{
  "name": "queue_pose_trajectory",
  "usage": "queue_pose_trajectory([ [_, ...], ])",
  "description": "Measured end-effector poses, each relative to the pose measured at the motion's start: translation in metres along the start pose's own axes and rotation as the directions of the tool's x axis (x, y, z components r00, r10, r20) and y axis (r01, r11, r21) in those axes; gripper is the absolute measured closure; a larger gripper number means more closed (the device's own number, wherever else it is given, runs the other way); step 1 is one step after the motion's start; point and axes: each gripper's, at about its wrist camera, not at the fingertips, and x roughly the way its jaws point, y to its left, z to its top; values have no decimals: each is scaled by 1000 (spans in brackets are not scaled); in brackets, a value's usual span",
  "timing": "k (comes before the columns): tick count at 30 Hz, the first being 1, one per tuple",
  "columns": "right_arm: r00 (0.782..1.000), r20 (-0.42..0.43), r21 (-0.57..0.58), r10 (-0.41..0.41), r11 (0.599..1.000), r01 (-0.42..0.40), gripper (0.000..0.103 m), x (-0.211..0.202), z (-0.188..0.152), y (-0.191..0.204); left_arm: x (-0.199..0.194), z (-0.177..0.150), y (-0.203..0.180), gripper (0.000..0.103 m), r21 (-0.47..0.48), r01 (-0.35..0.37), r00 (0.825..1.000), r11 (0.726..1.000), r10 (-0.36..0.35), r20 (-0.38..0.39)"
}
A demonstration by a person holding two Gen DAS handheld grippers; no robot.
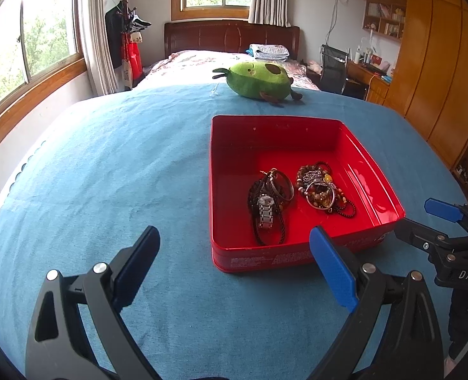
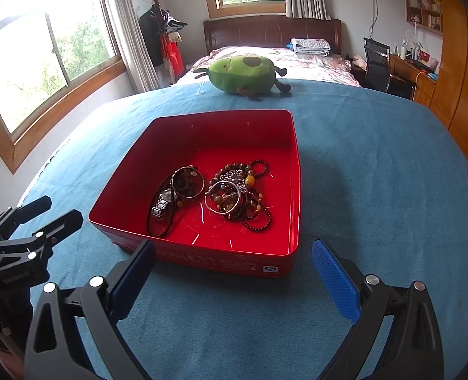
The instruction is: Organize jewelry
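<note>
A red tin (image 1: 297, 145) sits open on a blue cloth (image 1: 107, 174) covering the table, right of centre in the left wrist view and at centre in the right wrist view. Inside lie two heaps of jewelry: a silver watch (image 1: 265, 210) with dark cords and bangles on the left, beaded bracelets (image 1: 324, 190) on the right. White print runs along the tin's near wall, too blurred to read. The left gripper (image 1: 234, 266) fills the bottom of its own frame, fingers spread wide and holding nothing. The right gripper (image 2: 234, 275) is likewise wide open and empty; white letters "DAS" show on its body at the right edge of the left view. A green avocado plush (image 2: 243, 74) lies beyond the tin.
</note>
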Motion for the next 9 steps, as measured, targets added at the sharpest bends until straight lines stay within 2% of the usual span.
queue_pose_trajectory([
  [9,1000,2,0,0,1000,0,4,1,0,0,3,0,1,8,-5,-5,1000,1000,5,-15],
])
